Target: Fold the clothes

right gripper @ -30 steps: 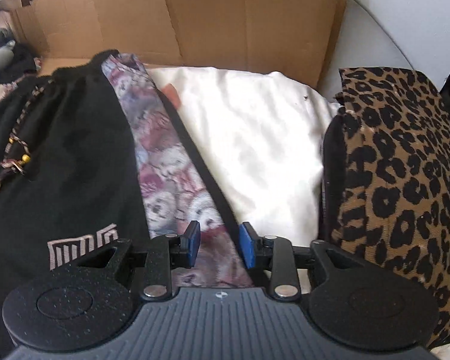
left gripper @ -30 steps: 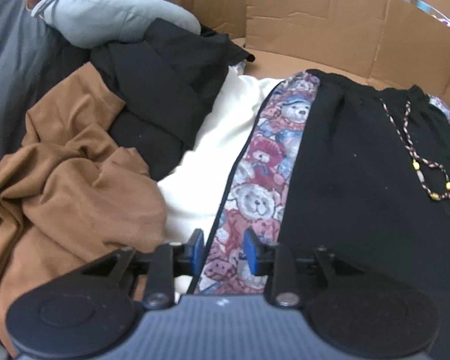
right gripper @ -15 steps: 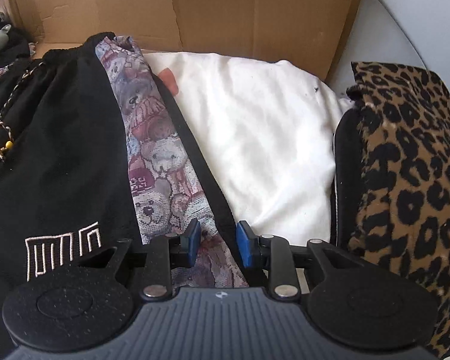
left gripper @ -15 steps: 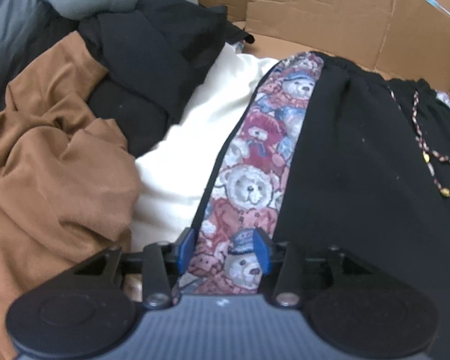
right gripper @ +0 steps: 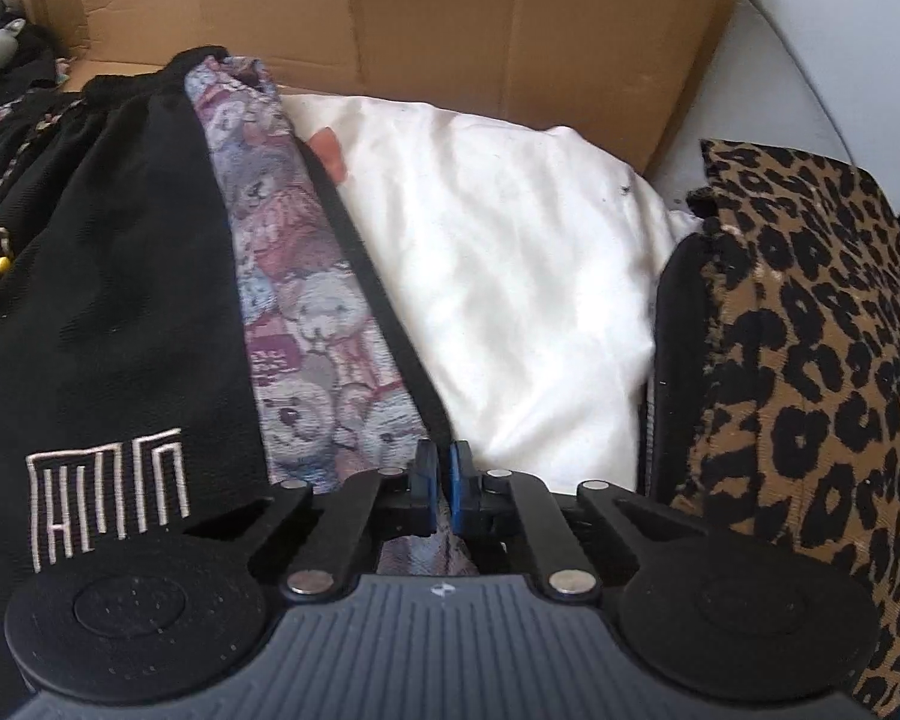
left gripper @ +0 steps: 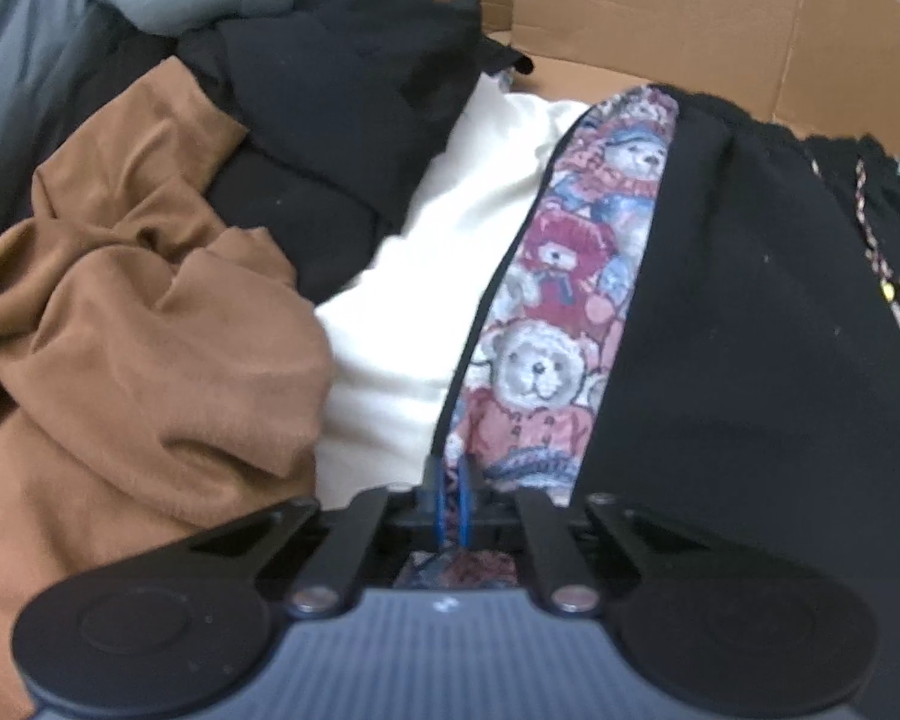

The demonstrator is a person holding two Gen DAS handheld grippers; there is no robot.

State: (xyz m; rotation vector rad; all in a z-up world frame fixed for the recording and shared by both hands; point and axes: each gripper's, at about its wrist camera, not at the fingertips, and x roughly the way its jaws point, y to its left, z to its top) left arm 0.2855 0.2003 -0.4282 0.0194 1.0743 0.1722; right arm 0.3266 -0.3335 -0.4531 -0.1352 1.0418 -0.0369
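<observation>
While the black shorts (left gripper: 750, 360) lie flat on a white cloth (right gripper: 510, 276) before a cardboard wall (right gripper: 480, 12), their waistband points toward that wall and their teddy-bear side stripes (left gripper: 570, 312) run lengthwise from it back to the grippers. The left gripper (left gripper: 450, 504) is pinching one stripe's edge. The right gripper (right gripper: 441, 492) is pressed together on the other stripe's edge.

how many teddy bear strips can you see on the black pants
2. One teddy bear strip runs down the side of the black pants by the brown cloth; the other strip runs down the side by the white cloth. More may be hidden underneath.
</observation>
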